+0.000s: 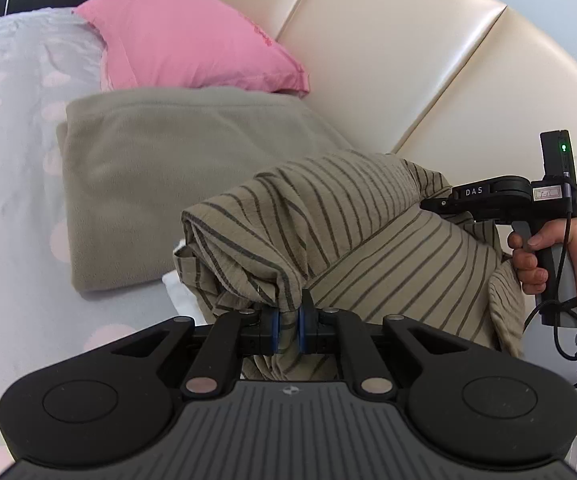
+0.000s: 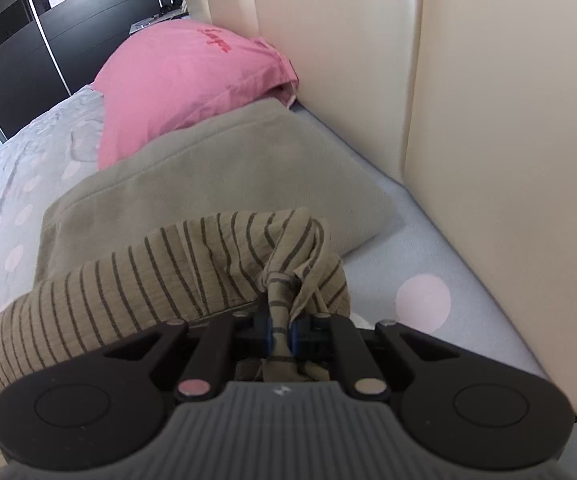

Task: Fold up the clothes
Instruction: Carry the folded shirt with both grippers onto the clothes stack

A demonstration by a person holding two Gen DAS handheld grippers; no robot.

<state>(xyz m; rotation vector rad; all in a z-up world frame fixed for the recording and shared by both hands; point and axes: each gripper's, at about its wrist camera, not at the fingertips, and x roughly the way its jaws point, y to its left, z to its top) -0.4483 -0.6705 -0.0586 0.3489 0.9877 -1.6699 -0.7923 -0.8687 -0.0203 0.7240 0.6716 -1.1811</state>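
A bed point(image 1: 16, 128) with a pale grey sheet dotted with soft pink circles runs along a smooth, glossy cream padded headboard point(image 1: 388, 48). A plump pink cotton pillow point(image 1: 184, 40) leans against that padding. Just in front of it lies a folded, fuzzy grey-green fleece blanket point(image 1: 160, 184), a thick rectangle with rounded edges. Beside the blanket, the striped shirt point(image 1: 328, 232), crinkled beige cloth with thin dark lines, hangs bunched between the two claws above the sheet. The left gripper point(image 1: 286, 328) is clamped on a gathered fold of it. The right gripper point(image 2: 282, 334) pinches a twisted corner, its handle in a hand point(image 1: 548, 264).
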